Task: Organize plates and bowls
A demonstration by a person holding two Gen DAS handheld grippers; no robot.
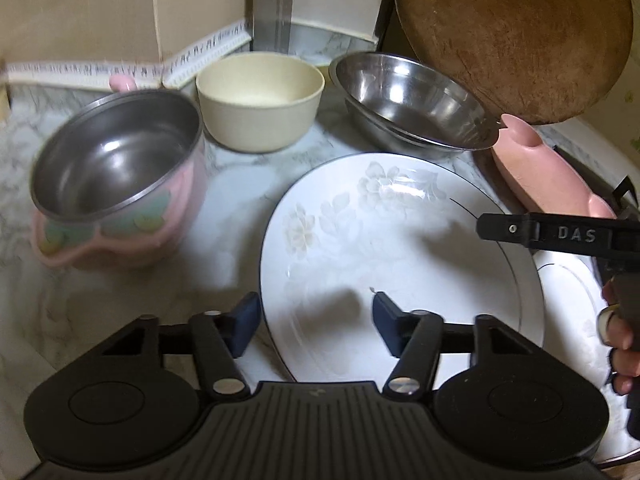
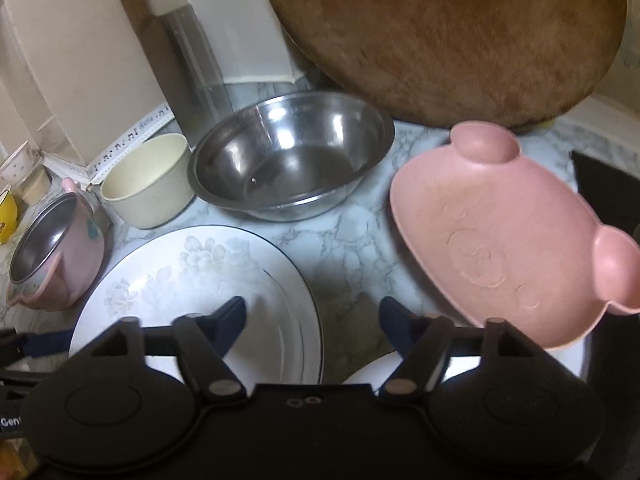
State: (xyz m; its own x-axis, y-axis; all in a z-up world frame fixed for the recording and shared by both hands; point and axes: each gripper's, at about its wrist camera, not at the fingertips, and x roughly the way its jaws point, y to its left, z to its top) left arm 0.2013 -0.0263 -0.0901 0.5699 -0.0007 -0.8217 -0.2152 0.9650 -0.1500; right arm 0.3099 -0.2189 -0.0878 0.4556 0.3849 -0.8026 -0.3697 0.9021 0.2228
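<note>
The left gripper, jaws apart and straddling the floral plate's near rim on the tabletop, seemed to start a pickup needing closure; the right gripper hung open, empty.

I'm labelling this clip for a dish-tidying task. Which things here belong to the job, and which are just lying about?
Job:
floral plate
pink bear plate
steel bowl
cream bowl
pink steel-lined bowl

Lying about:
round wooden board
rolling pin
yellow cup
</note>
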